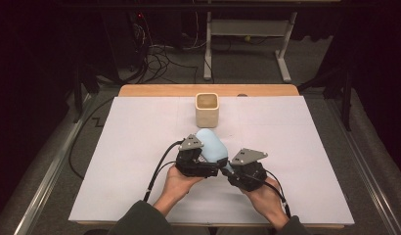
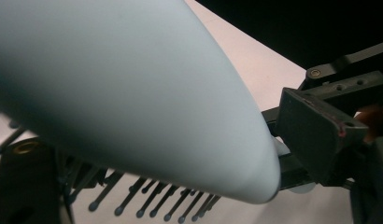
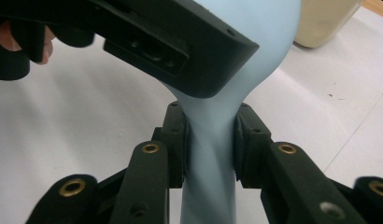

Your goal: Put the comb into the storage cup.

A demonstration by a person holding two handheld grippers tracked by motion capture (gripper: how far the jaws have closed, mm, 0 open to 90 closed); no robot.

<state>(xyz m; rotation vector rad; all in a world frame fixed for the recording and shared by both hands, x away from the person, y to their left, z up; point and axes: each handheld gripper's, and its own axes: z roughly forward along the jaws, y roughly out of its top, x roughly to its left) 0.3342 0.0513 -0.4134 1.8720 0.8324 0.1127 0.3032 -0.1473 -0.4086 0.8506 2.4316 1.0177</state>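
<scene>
One pale blue brush [image 1: 211, 144] between your two grippers, above white sheet [image 1: 140, 142]. Your left gripper [image 1: 198, 164] clamps brush head, bristle pins pointing down beside its jaws. Your right gripper [image 3: 210, 140] pinches narrow handle, jaws pressed against both sides. One beige cup [image 1: 207, 108] upright ahead of both grippers, well apart from brush.

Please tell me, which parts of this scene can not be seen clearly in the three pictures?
- Brush bristles: left gripper view, mostly hidden under the pale blue brush.
- Handle end: right gripper view, cut off by the bottom edge below the right hand-held gripper.
- Left hand-held gripper: high view, its grip on the brush is covered by its grey plate.
- Inside of the beige cup: high view, too small and dim.
</scene>
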